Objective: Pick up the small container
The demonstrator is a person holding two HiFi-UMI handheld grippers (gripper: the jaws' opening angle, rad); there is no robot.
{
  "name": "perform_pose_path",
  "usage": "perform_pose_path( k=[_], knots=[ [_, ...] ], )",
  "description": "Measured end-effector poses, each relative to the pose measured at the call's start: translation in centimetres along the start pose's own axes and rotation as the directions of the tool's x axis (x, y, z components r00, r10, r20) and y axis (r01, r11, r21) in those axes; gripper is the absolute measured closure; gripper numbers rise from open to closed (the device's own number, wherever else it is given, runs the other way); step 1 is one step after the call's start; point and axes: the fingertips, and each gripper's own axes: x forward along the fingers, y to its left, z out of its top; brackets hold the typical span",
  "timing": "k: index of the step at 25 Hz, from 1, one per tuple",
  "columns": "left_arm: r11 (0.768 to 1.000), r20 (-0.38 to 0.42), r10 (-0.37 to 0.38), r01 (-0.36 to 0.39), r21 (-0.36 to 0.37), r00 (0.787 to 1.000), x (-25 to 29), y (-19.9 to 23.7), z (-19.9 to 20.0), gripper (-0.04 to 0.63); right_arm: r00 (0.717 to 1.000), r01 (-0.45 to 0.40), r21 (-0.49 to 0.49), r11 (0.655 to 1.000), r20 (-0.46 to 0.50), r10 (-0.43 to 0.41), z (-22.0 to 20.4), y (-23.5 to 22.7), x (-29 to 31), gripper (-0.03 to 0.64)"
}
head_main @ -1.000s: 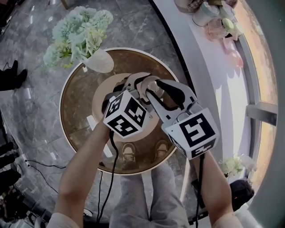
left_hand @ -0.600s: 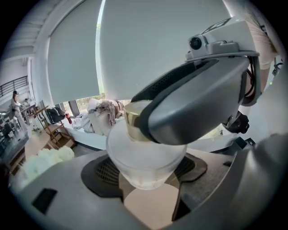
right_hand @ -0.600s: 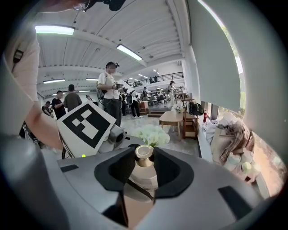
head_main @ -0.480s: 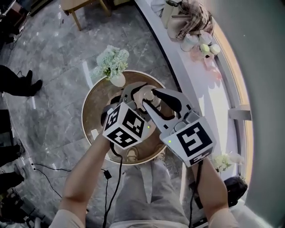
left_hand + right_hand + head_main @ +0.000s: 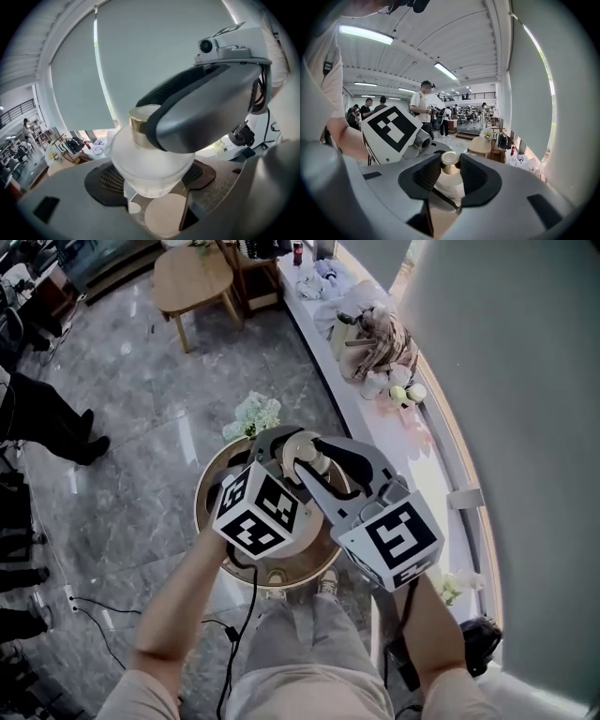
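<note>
Both grippers are on the small container (image 5: 307, 449), held up in the air above the round table (image 5: 208, 512); the left gripper (image 5: 152, 180) has its jaws closed on the frosted body; the right gripper (image 5: 451, 168) pinches the gold cap (image 5: 450, 158) between its black pads, jaws only part way together; any label on the frosted glass is too close and blurred to read in the left gripper view; the only print that comes through is the black-and-white square patterns on the cubes, with the left gripper's cube (image 5: 389, 129) filling the left of the right gripper view; from the head view the container is mostly buried under the crossing jaws, just a pale top peeking out; the left gripper view gives the rounded body, with the right gripper's jaw lying across the cap; the right gripper view opens onto a hall with people (image 5: 423, 105) standing under ceiling lights (image 5: 365, 34); white flowers (image 5: 251, 414) sit at the table's far edge
</note>
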Motion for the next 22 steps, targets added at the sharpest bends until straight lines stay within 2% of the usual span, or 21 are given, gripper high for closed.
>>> perform_pose_path(
  k=[6, 14, 18, 22],
  knots=[
    [0.998, 0.006, 0.054, -0.055, 0.035, 0.998, -7.1, -0.8, 5.8, 0.255, 0.998, -0.012, -0.042, 0.999, 0.064, 0.014, 7.9, 2.9, -4.6, 0.492],
    [0.989, 0.058, 0.132, -0.136, 0.060, 0.989, -14.6, -2.8, 10.4, 0.255, 0.986, -0.001, -0.108, 0.994, 0.167, 0.019, 14.5, 7.6, -9.5, 0.491],
    [0.985, 0.073, 0.156, -0.161, 0.065, 0.985, -16.8, -4.6, 11.9, 0.255, 0.979, -0.010, -0.131, 0.991, 0.198, 0.036, 16.0, 9.4, -11.9, 0.491],
    [0.984, 0.078, 0.161, -0.166, 0.062, 0.984, -17.9, -6.6, 11.9, 0.255, 0.978, -0.028, -0.142, 0.990, 0.203, 0.057, 15.8, 11.1, -13.4, 0.491]
  ],
)
